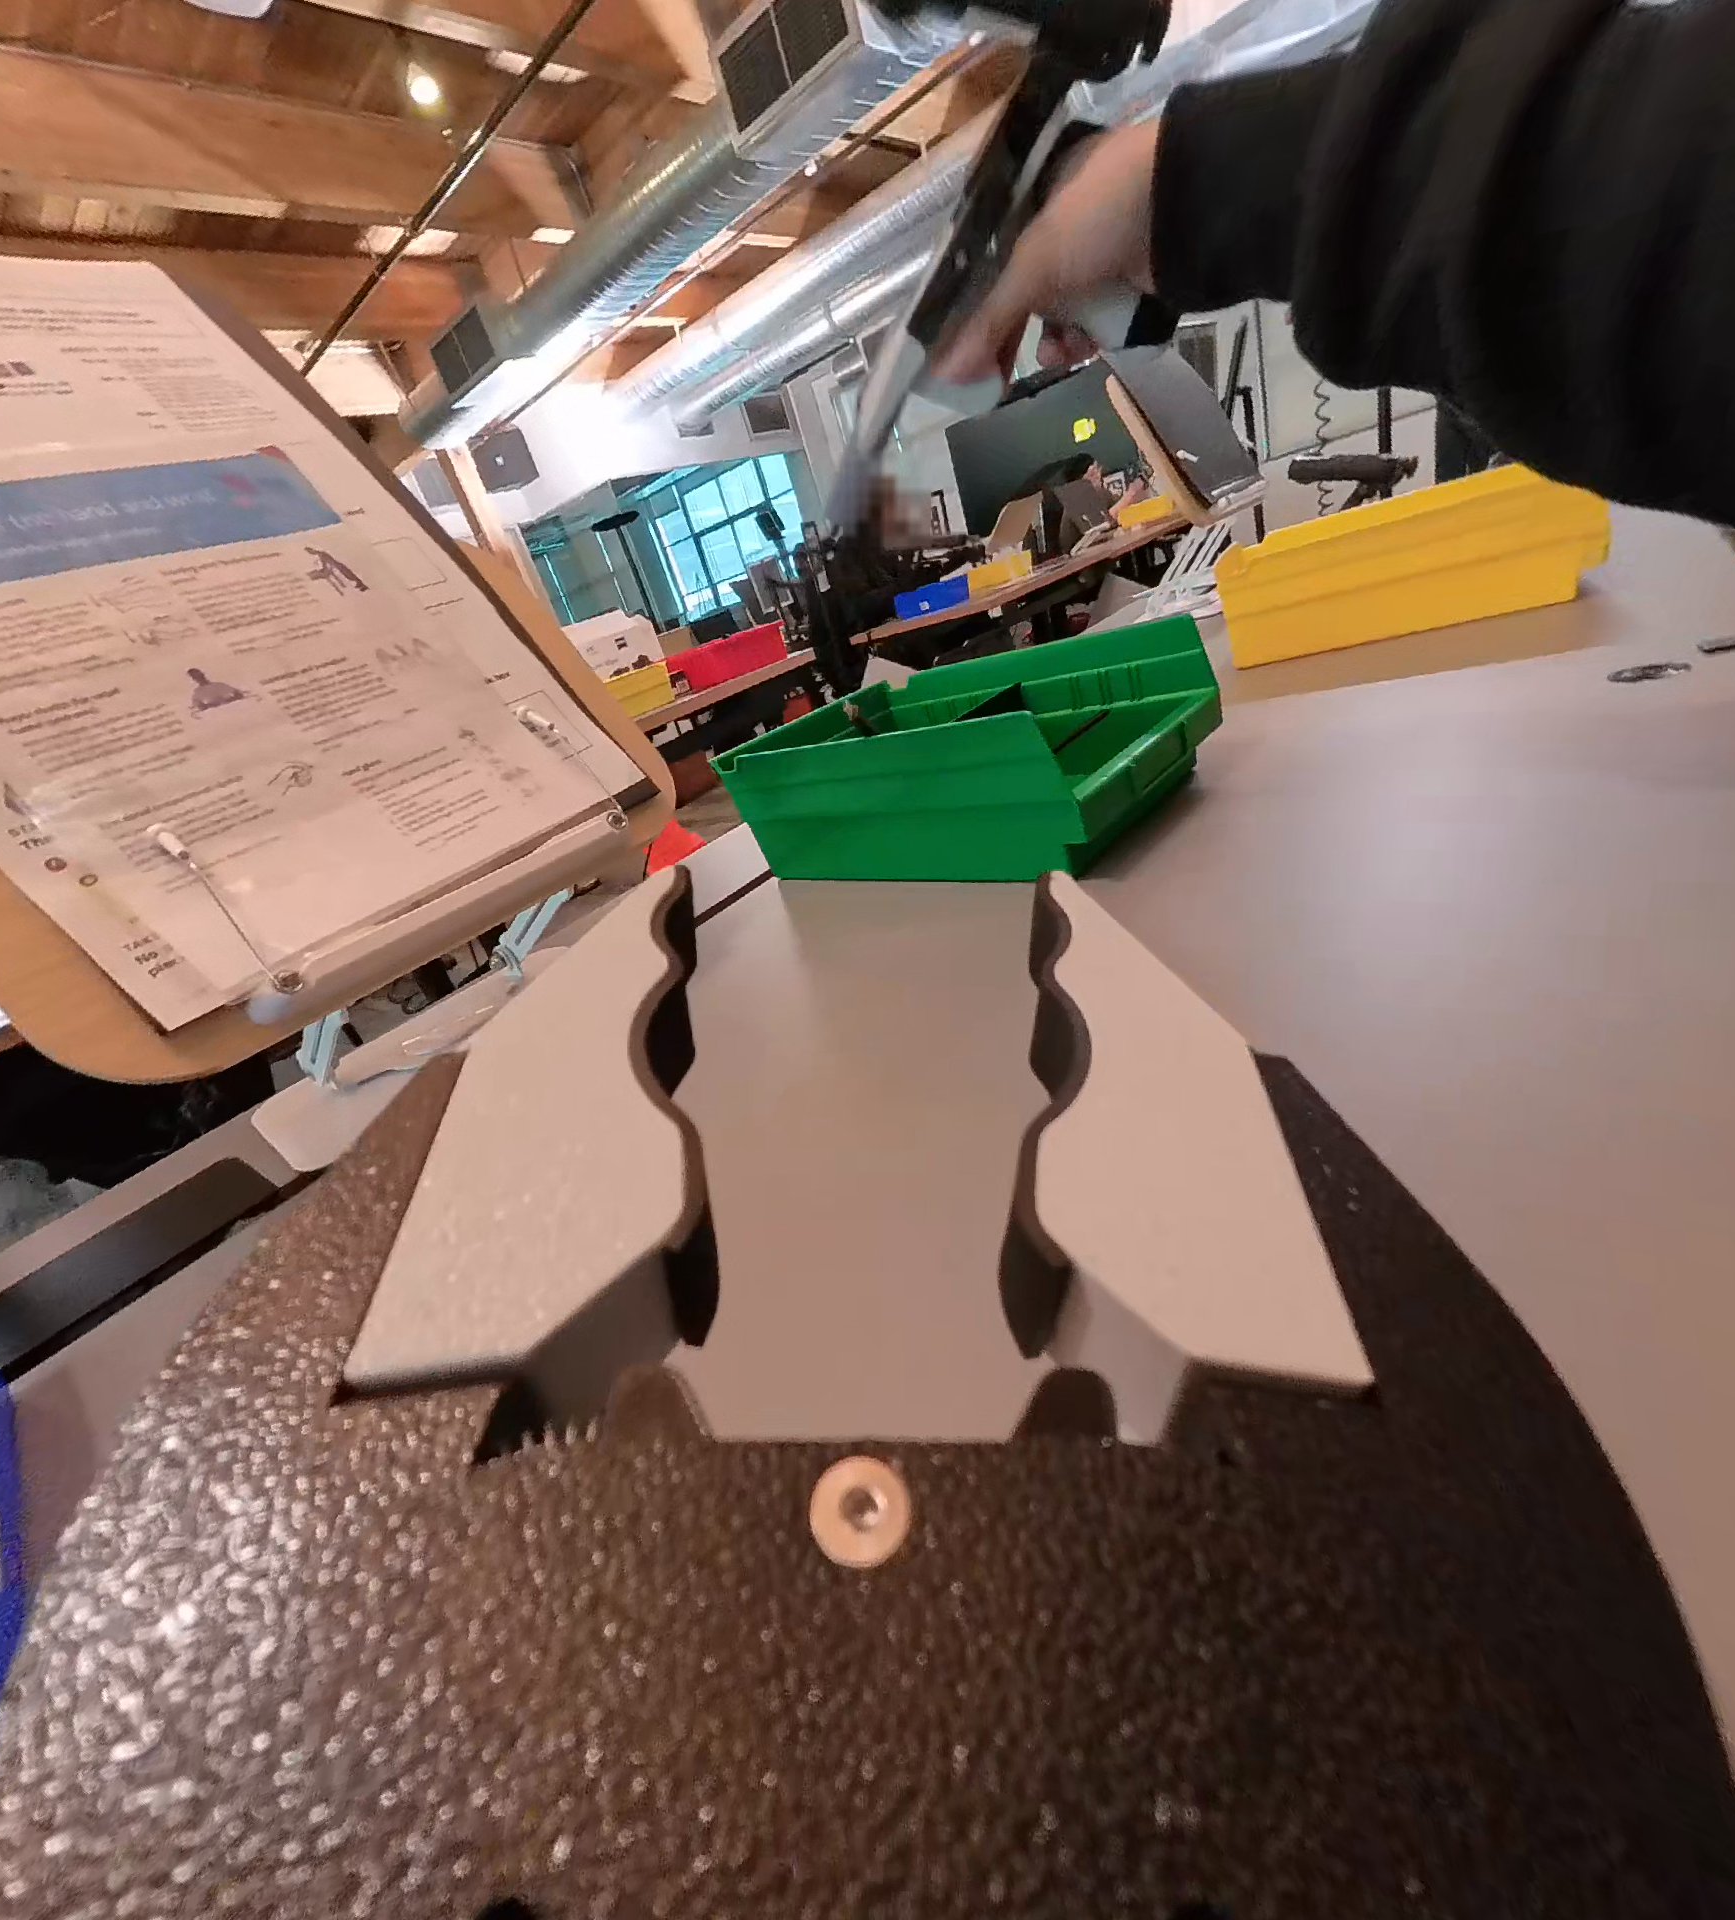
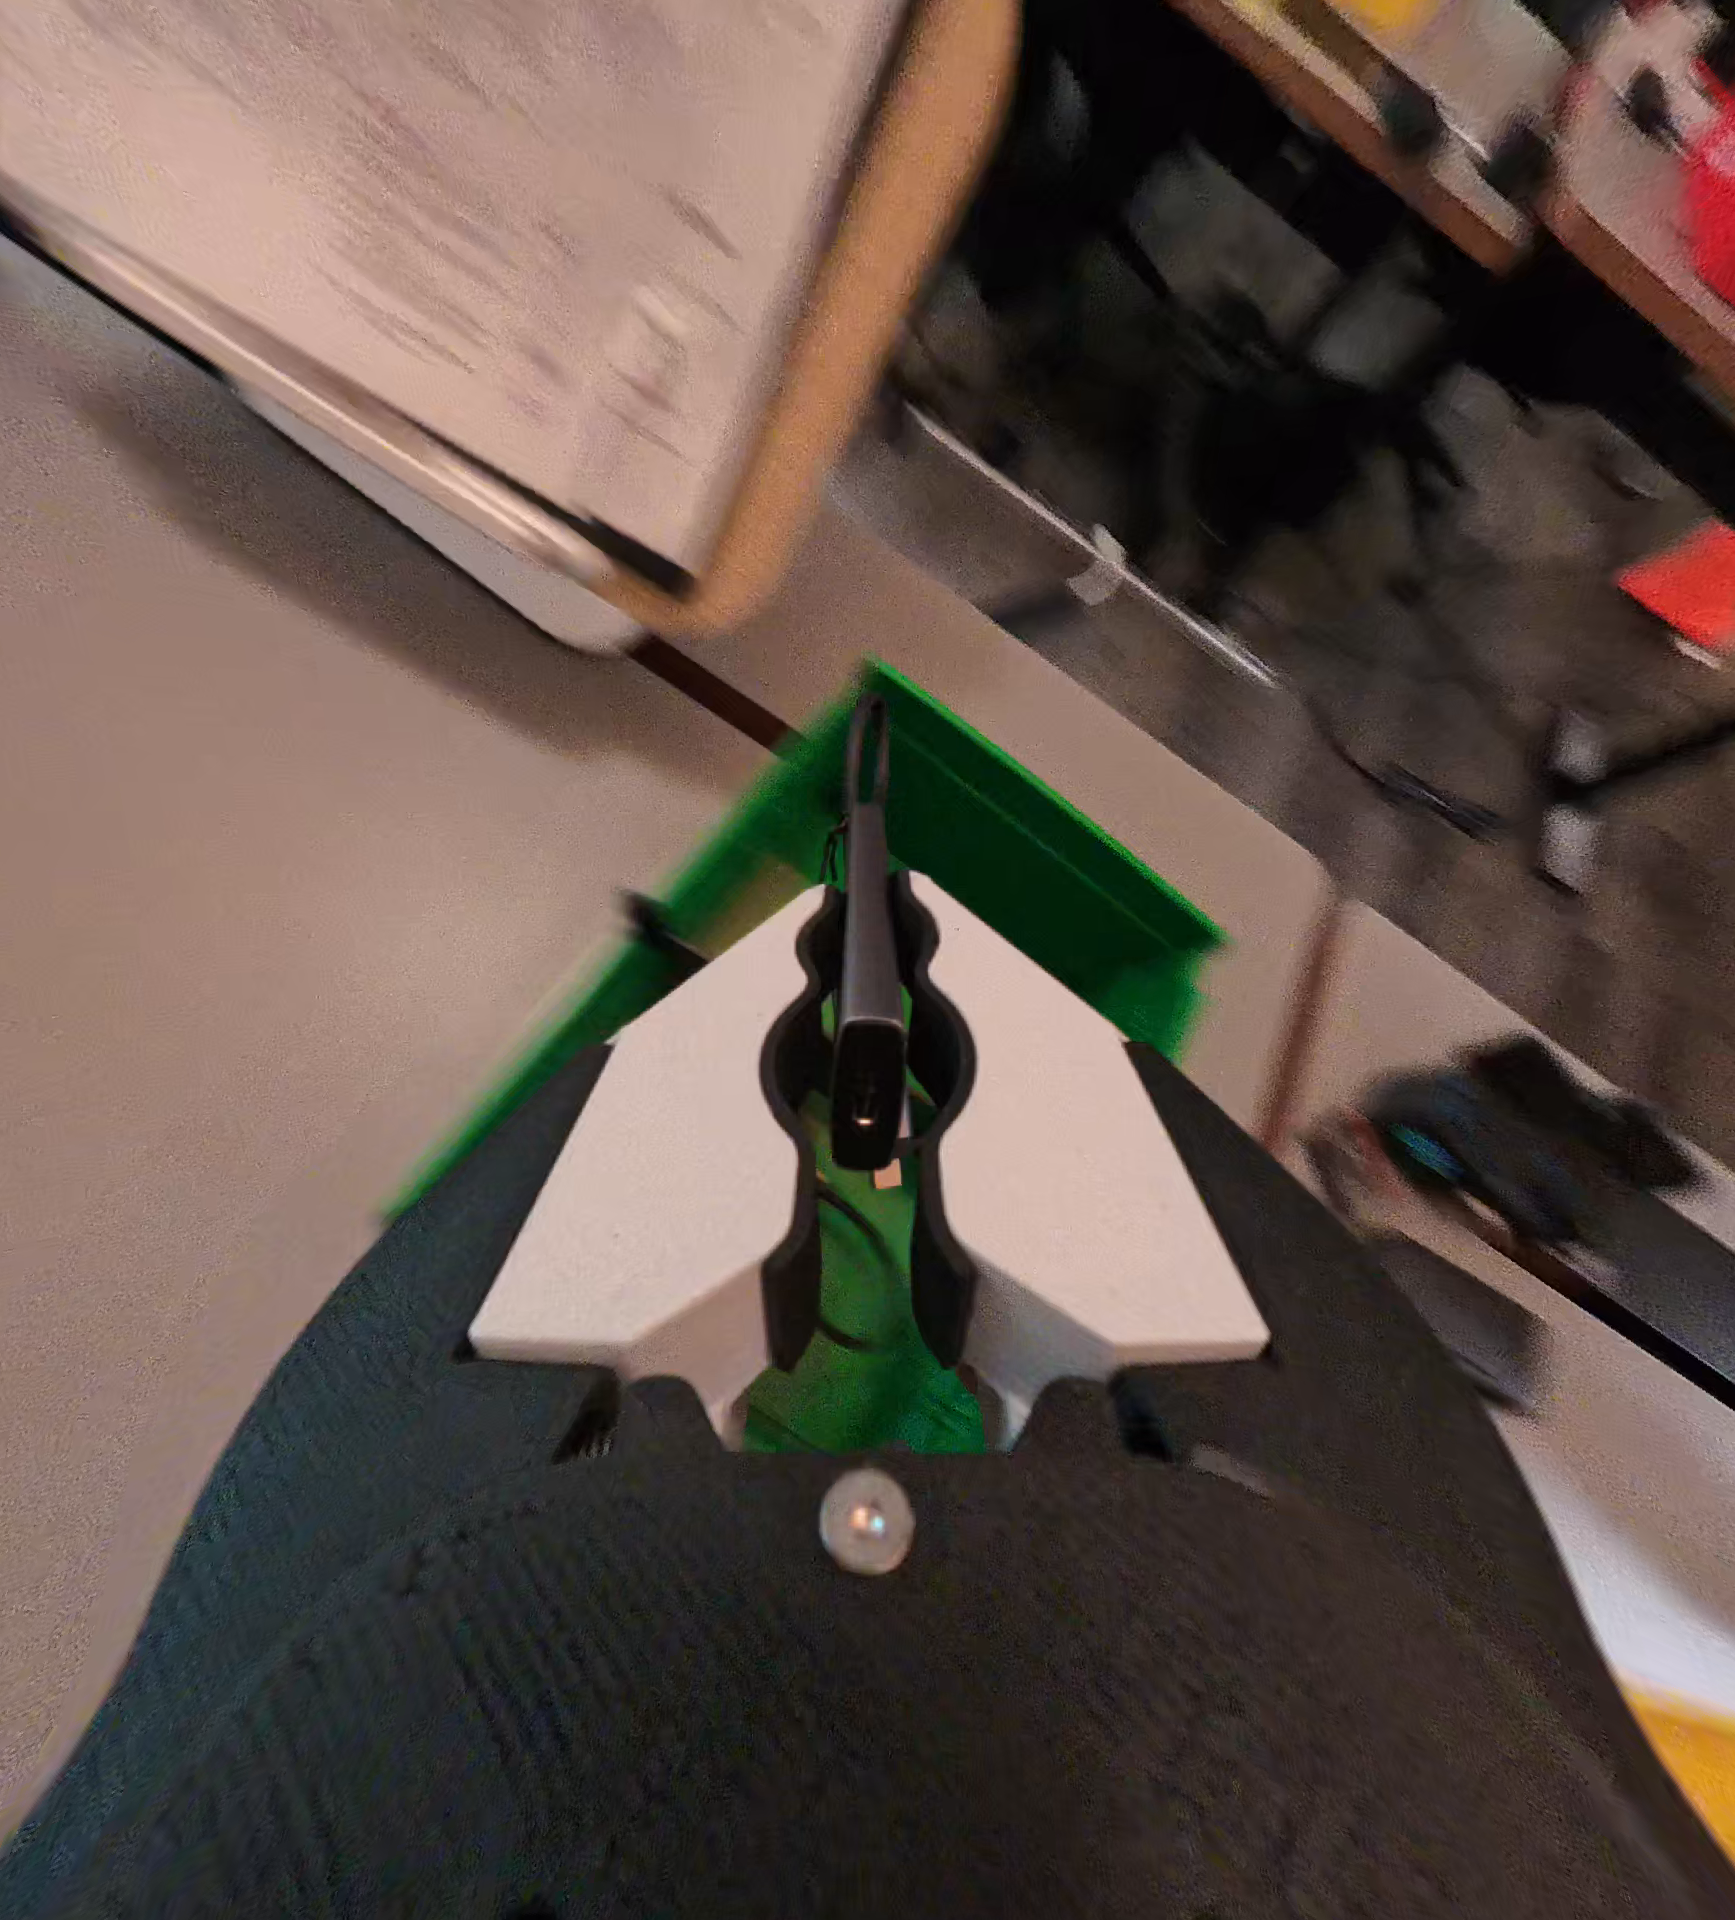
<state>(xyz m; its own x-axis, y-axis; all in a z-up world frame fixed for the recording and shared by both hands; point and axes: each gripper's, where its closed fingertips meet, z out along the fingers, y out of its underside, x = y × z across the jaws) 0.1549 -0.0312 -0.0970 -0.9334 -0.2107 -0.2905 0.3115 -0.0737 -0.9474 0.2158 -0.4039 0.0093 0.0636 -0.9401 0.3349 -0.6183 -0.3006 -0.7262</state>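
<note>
Left gripper (image 1: 863, 914) hangs wide open and empty over the grey table (image 1: 1465, 935) near the green bin (image 1: 904, 800), while the right gripper (image 2: 868, 914) pinches a slim dark adapter (image 2: 863, 997) above that bin.

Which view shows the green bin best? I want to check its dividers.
The left wrist view: the green bin sits whole and sharp on the table, dark dividers visible inside. The right wrist view shows only blurred corner walls of it behind the right gripper, which is shut on a slim grey adapter.
</note>
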